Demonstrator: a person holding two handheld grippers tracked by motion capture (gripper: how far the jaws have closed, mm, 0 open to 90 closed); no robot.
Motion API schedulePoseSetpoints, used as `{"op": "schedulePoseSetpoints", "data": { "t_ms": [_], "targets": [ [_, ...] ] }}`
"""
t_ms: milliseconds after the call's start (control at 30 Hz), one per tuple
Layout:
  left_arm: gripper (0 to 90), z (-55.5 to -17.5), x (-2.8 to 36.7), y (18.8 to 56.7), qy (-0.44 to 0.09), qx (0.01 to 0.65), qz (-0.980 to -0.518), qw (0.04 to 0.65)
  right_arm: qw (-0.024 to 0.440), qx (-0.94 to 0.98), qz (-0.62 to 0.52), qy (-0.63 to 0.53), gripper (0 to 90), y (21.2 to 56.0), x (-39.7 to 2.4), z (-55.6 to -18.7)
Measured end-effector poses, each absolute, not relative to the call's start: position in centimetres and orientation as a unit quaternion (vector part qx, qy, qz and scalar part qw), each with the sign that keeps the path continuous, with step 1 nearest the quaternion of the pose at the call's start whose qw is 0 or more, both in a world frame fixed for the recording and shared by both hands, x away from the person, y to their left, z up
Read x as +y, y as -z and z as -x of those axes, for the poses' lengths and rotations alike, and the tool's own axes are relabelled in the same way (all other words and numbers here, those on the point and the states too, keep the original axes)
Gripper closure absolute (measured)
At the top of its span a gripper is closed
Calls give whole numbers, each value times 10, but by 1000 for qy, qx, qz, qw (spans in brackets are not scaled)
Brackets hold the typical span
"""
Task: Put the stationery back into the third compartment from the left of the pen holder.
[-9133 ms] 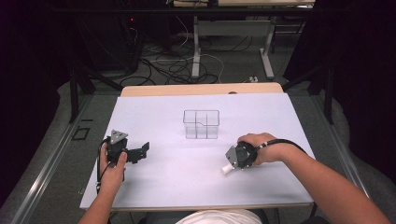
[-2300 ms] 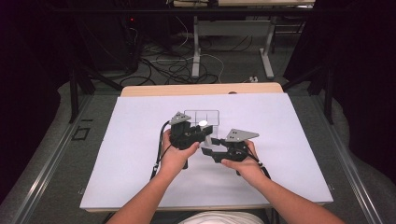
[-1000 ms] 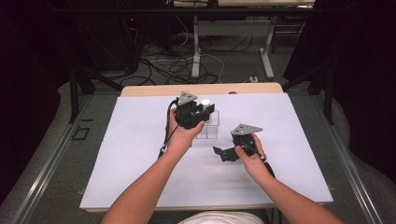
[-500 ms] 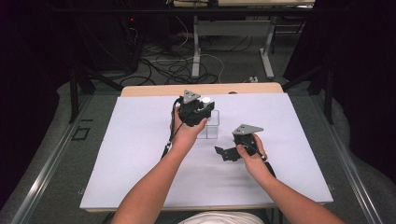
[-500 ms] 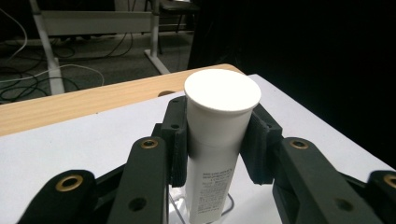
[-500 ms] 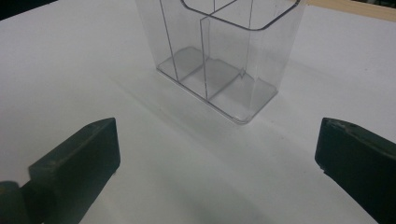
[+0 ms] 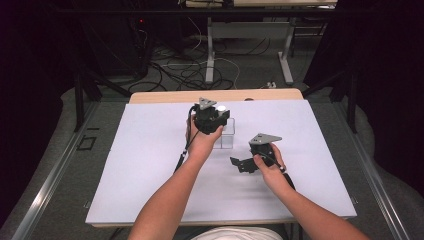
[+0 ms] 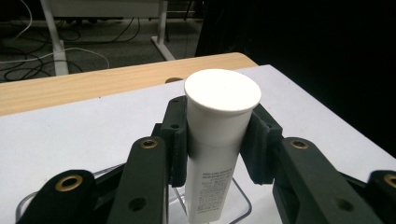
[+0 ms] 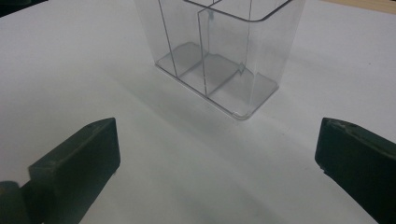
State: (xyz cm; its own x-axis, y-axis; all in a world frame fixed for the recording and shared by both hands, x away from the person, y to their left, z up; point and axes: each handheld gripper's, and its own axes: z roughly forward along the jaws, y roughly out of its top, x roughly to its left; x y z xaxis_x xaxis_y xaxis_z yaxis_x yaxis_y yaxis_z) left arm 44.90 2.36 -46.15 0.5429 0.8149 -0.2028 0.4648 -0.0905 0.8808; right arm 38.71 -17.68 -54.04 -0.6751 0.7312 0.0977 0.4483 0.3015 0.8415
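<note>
White tube [image 7: 220,108] shows in the high view as little more than a bright cap past the left gripper [image 7: 216,118], the rest hidden behind the gripper's body and the left hand [image 7: 202,141]. It hangs over the clear box [image 7: 227,139], whose near walls are faint and hard to trace against the white table [image 7: 140,165]. The right gripper [image 7: 243,164] rests low on the table just right of the box, jaws spread wide and empty, pointing left. Cables and desk legs lie on the floor beyond the table's wooden far edge.

From the left gripper view, the tube [image 8: 217,140] stands upright, its long axis vertical and the flat cap on top. The left gripper [image 8: 215,144] clamps it, both pads pressed to its sides below the cap. Its lower end, with small print too fine to read, is cut off at the bottom edge, so how deep it sits cannot be told; the rim of the box [image 8: 243,200] curves around it there.

From the right gripper view, the box [image 9: 224,51] stands ahead on the table, thin dividers splitting it into compartments, its top cut off. The right gripper [image 9: 217,154] gapes, nothing between its jaws.
</note>
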Motion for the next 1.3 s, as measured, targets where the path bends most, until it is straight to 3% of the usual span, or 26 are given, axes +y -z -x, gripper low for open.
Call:
{"op": "schedulePoseSetpoints", "data": {
  "t_ms": [1100,1200,1300],
  "targets": [
    [654,-454,3,482,-169,435,-746,476,140,793,-373,-462,2,546,-175,-387],
    [592,-453,3,481,-170,429,-749,476,139,793,-373,-461,2,546,-175,-387],
    [475,-450,4,478,-179,422,-747,482,141,791,-372,-464,3,547,-175,-388]
  ]
}}
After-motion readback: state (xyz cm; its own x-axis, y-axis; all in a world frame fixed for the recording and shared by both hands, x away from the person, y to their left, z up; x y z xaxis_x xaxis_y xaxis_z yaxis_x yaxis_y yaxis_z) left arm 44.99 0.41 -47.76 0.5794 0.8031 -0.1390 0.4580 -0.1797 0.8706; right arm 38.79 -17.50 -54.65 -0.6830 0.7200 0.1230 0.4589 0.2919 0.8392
